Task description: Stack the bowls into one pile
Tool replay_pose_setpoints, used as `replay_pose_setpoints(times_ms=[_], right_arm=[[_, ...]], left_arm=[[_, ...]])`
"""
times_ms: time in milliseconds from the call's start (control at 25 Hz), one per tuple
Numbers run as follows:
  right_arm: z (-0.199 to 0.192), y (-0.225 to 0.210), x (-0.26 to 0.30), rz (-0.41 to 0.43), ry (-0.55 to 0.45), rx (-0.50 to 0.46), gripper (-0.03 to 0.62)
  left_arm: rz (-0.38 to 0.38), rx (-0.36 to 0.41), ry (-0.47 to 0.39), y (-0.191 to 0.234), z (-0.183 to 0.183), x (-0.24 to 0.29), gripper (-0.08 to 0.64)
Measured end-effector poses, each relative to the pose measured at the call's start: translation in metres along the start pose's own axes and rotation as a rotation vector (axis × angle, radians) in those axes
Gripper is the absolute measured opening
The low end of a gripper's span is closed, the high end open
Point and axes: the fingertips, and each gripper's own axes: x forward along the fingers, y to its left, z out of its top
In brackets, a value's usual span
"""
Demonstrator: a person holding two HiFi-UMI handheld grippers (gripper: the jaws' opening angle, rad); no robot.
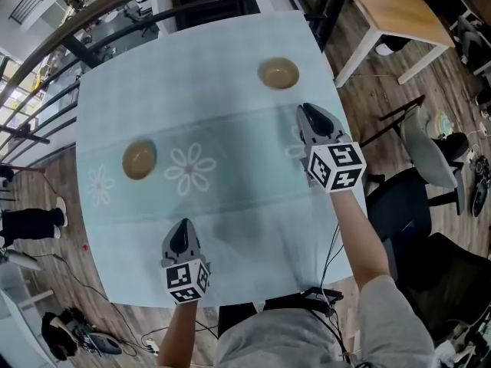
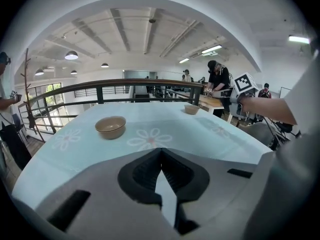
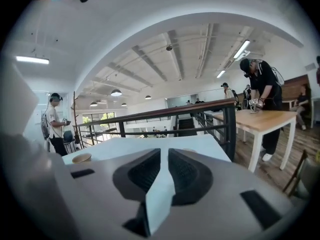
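1. Two tan bowls stand upright and empty, well apart on the table. The left bowl is left of centre in the head view. The far bowl is at upper centre, near the table's far edge.
2. The left gripper is at lower centre-left, over the near part of the cloth, below and right of the left bowl and apart from it. In its own view the jaw tips meet, with nothing between them.
3. The right gripper is right of centre, just below and right of the far bowl and not touching it. Its jaws are all but together, with a hairline slit between them and nothing in it.
4. The table has a pale blue cloth with white flower prints. The largest daisy lies just right of the left bowl.
5. In the room, a dark railing curves along the upper left, above a wood plank floor.
6. A wooden table stands at upper right, with a black chair at the right edge.
7. In the right gripper view, a person in black bends over that wooden table. Another person stands at far left.
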Motion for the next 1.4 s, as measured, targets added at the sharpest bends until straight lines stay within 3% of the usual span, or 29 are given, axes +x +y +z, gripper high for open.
replay_pose_setpoints(times_ms=[200,320,720,1080,1400], right_arm=[[-0.027,-0.029,0.039,-0.046,-0.005,0.158,0.043],[-0.039,-0.046,0.061,-0.052,0.003,0.267,0.128],[-0.068,-0.086,0.103,-0.181,0.015,0.529,0.135],[-0.078,-0.087,0.119,-0.226,0.066,0.614,0.133],[-0.079,-0.084,0.122,-0.242,0.116,0.685,0.034]], left_arm=[[0.003,-0.001,0.016,-0.005,-0.017,0.018,0.018],[0.005,-0.017,0.026,-0.015,-0.024,0.026,0.018],[-0.002,-0.042,0.064,-0.022,-0.03,0.035,0.018],[-0.018,-0.055,0.082,-0.019,-0.03,0.047,0.018],[-0.001,-0.058,0.08,-0.014,-0.031,0.04,0.018]])
